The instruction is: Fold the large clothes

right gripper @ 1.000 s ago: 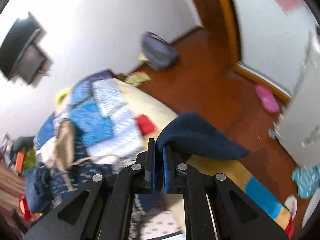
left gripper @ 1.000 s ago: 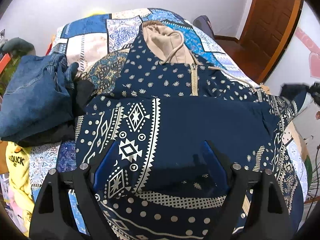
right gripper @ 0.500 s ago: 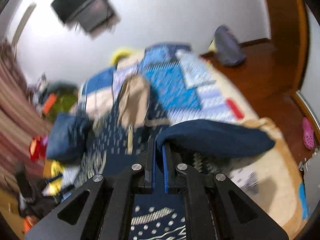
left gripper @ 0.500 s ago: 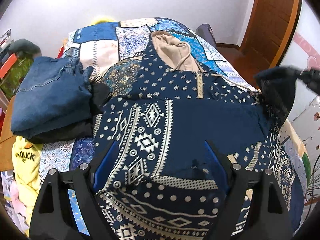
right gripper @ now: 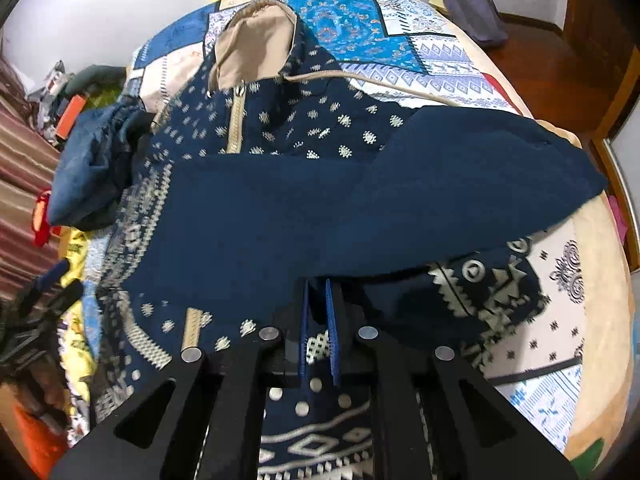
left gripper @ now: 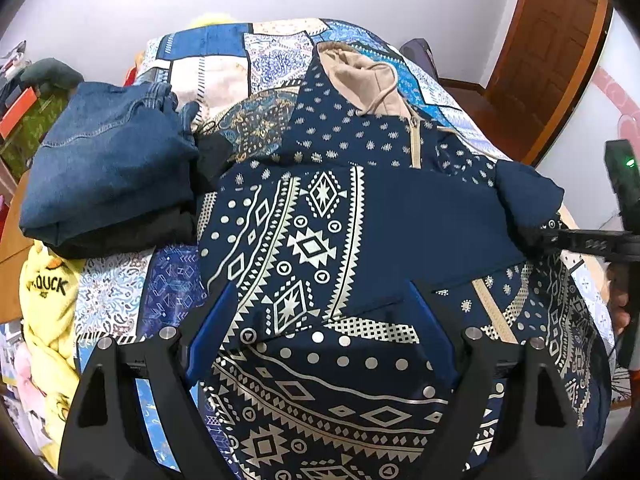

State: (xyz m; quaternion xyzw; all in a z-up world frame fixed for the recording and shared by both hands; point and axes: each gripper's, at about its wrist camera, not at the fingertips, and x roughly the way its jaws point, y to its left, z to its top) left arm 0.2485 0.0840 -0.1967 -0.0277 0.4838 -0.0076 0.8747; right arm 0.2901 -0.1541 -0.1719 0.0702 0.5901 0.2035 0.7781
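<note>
The bed is covered by a patchwork quilt, on which the navy patterned hoodie is spread. Its plain sleeve is gripped by the closed right claw. The left claw is held open above the hem.

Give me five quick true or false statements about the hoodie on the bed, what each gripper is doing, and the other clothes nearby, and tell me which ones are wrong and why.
1. The right gripper is shut on the hoodie's plain navy sleeve. True.
2. The left gripper is clamped on the hoodie. False: its jaws stand wide open, with patterned fabric showing between them and nothing pinched.
3. The hood lining is beige. True.
4. The folded jeans lie on top of the hoodie. False: they sit beside it, on the bed's left side in the left wrist view.
5. The bedspread is plain white. False: it is a blue and cream patchwork print.
</note>
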